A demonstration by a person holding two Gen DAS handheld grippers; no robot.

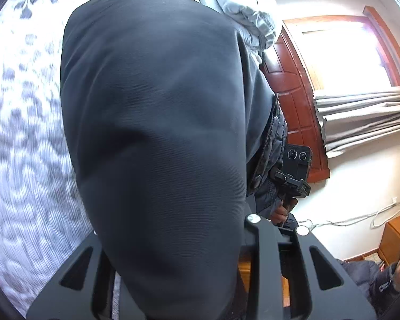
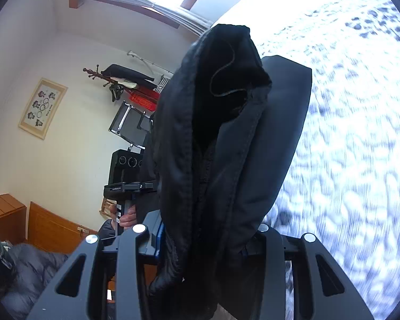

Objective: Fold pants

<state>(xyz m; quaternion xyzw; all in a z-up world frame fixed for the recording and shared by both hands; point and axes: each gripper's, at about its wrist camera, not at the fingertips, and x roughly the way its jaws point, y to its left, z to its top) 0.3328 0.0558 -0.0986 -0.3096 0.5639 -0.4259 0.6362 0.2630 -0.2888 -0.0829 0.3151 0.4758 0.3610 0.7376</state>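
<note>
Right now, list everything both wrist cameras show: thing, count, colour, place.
pants: one, dark grey-black, hanging from both grippers above the bed.
bedspread: one, white with grey pattern, beneath the pants.
pillows: pale grey, count unclear, at the bed's far end.
door: one, reddish wood, beside the window.
curtain: one, grey, gathered at the window.
framed picture: one, cream frame, on the wall.
left gripper: black, shut on the pants.
right gripper: black, shut on the pants.

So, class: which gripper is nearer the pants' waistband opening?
Right. The right gripper clamps the pants near the waistband opening; the left gripper clamps plain fabric, no waistband showing.
</note>
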